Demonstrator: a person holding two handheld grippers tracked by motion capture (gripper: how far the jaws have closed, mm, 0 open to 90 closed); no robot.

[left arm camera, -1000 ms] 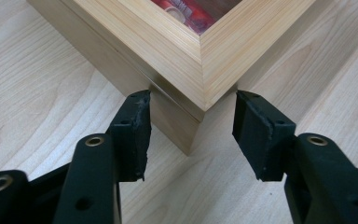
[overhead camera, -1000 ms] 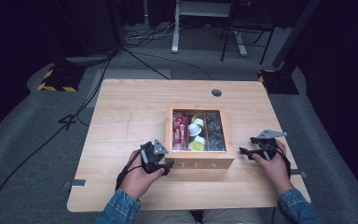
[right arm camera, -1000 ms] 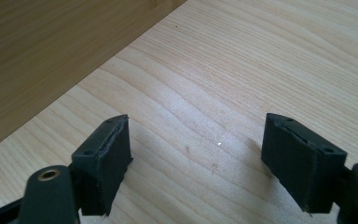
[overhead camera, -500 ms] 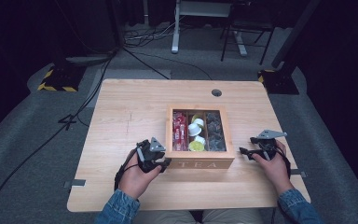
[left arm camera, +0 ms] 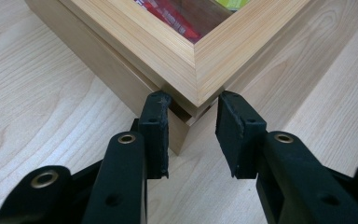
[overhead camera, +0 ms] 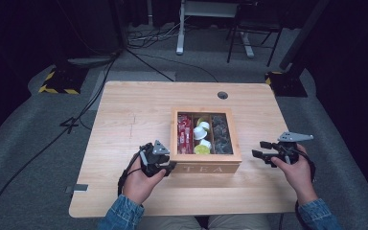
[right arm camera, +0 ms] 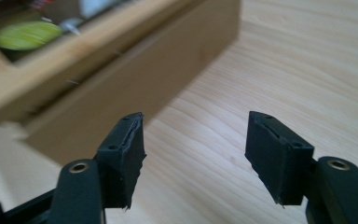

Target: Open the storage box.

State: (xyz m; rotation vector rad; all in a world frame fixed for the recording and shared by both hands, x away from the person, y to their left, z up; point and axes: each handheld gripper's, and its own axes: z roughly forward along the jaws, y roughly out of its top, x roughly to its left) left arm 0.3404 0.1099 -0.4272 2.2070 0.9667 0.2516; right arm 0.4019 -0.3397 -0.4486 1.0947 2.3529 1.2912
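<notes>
At centre frame on the table (overhead camera: 124,120), the tea box (overhead camera: 206,167) is gripped at its near-left corner by the left gripper (left arm camera: 191,119), jaws clamped on the wood; lower right, the right gripper (overhead camera: 263,151) is held apart, jaws just narrowing on nothing.

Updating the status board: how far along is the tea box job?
Done: the left gripper is clamped on the front-left corner of the box. In hand: the right gripper hangs open beside the box's right end, apart from it; its jaws have just been closing with nothing between them. Left: the lid lies flat, not yet lifted.
</notes>
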